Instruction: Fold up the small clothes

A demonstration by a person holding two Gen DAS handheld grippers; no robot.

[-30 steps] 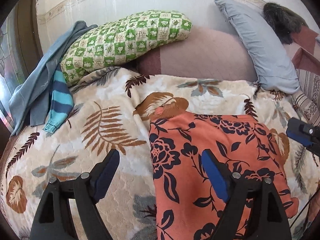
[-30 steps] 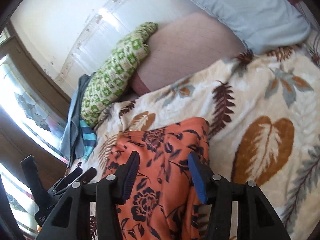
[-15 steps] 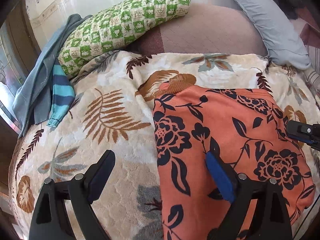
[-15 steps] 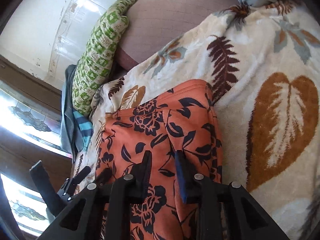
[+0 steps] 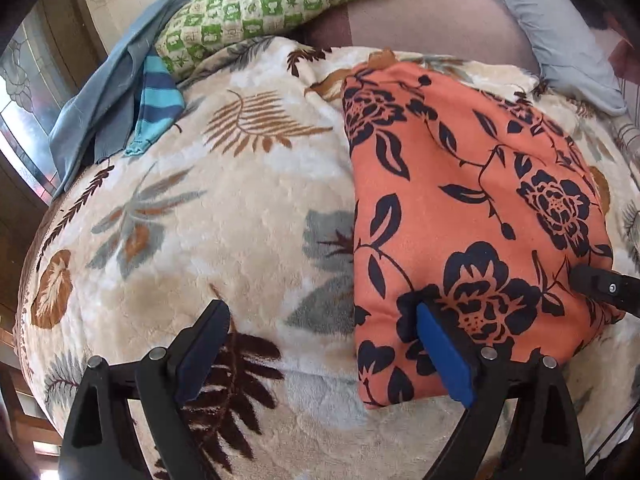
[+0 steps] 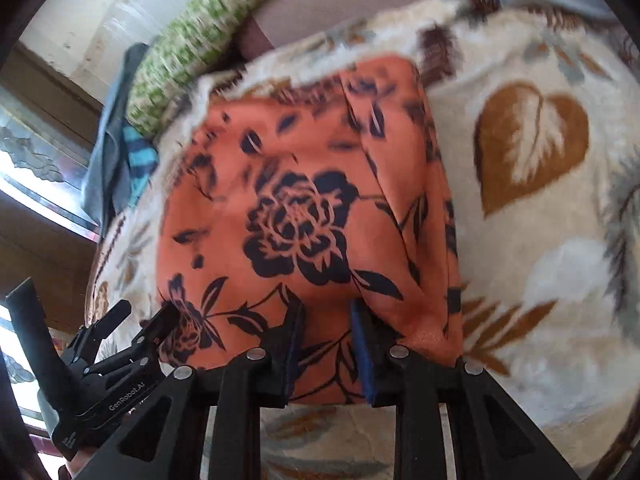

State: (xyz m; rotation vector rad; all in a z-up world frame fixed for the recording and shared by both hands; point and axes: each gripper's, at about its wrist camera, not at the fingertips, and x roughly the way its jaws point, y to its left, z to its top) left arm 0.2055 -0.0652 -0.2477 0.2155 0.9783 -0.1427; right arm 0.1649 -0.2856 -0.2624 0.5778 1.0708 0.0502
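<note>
A bed is covered by a cream plush blanket printed with brown and grey leaves. At its far side lie a green-and-white checked pillow, a mauve cushion and a pale blue pillow. A grey-blue garment with a striped turquoise sleeve is heaped at the far left corner, next to a patterned glass window in a dark wooden frame.

The folded orange garment, with its dark floral print, lies flat on the blanket, right of the middle in the left wrist view, its near edge close to both tools.

The left tongs point steeply down at the bed and are spread wide. One finger hovers over bare blanket, the other over the garment's near left corner, so that the garment's left edge runs between them; the pads do not press it.

The right tongs also tilt downward at the garment's near edge, towards its right side. Their jaws stand narrow, with orange cloth showing in the gap. This view is blurred, and whether the pads actually pinch the fabric cannot be told.
</note>
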